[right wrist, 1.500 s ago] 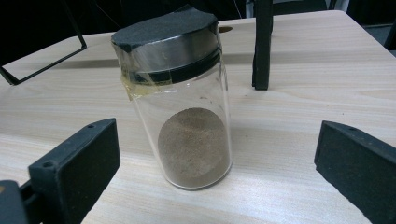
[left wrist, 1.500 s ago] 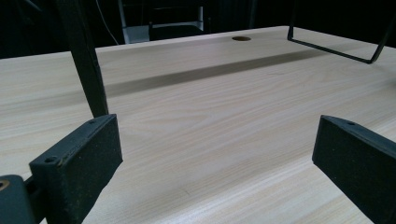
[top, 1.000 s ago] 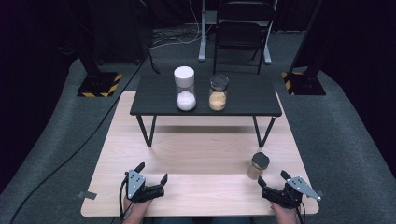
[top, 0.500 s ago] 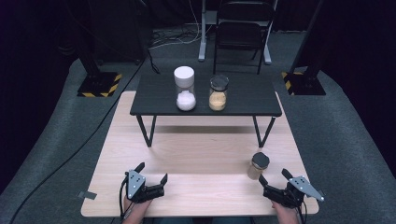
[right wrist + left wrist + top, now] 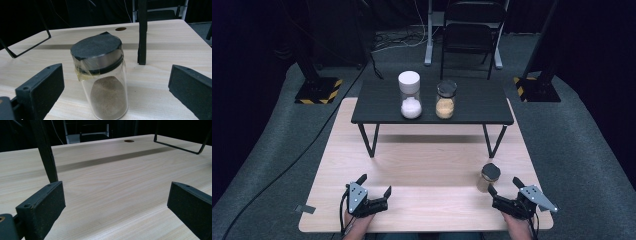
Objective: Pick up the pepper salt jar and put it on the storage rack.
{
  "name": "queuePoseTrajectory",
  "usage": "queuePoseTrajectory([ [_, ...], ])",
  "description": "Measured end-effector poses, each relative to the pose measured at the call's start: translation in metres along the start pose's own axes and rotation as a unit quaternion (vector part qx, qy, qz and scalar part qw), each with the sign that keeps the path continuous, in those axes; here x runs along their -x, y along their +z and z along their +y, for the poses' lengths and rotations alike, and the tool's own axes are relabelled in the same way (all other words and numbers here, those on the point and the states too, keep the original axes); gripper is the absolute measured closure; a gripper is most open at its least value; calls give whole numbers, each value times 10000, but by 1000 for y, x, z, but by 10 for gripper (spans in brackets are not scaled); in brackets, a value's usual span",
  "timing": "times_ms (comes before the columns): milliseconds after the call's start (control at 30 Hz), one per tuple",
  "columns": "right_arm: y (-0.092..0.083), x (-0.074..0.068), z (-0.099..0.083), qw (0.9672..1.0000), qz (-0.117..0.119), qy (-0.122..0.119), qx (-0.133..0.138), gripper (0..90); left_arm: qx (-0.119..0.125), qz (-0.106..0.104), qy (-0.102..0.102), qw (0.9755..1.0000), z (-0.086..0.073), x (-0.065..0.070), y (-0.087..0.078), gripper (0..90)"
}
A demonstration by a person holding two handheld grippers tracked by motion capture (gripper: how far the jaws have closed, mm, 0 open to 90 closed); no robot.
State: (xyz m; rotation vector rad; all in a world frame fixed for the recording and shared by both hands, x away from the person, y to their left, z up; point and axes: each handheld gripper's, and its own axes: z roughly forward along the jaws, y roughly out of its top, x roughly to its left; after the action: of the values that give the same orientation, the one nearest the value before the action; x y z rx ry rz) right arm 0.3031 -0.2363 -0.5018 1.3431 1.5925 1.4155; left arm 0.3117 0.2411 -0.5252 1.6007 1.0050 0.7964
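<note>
right gripper (image 5: 503, 192) has edged nearer the small jar (image 5: 488, 177) since the earlier frame; left gripper (image 5: 375, 188) unchanged. right gripper view: taped black lid (image 5: 96, 51), brown powder inside, detail lost from above. jar upright on the wooden table (image 5: 427, 170), between wide-open jaws, untouched. left gripper open, empty. behind the jar: black table (image 5: 432, 102) with two jars.

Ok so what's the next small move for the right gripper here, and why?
Probably ease the right gripper forward and close on the small jar: its jaws stand open on either side of the jar without touching it, and the jar stands upright on the wooden table.
</note>
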Motion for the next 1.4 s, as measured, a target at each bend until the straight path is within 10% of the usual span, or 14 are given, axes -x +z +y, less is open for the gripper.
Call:
queuePoseTrajectory([
  [1400,26,-14,17,9996,144,-207,-150,37,22,-28,-11,10000,0,0,0,11],
])
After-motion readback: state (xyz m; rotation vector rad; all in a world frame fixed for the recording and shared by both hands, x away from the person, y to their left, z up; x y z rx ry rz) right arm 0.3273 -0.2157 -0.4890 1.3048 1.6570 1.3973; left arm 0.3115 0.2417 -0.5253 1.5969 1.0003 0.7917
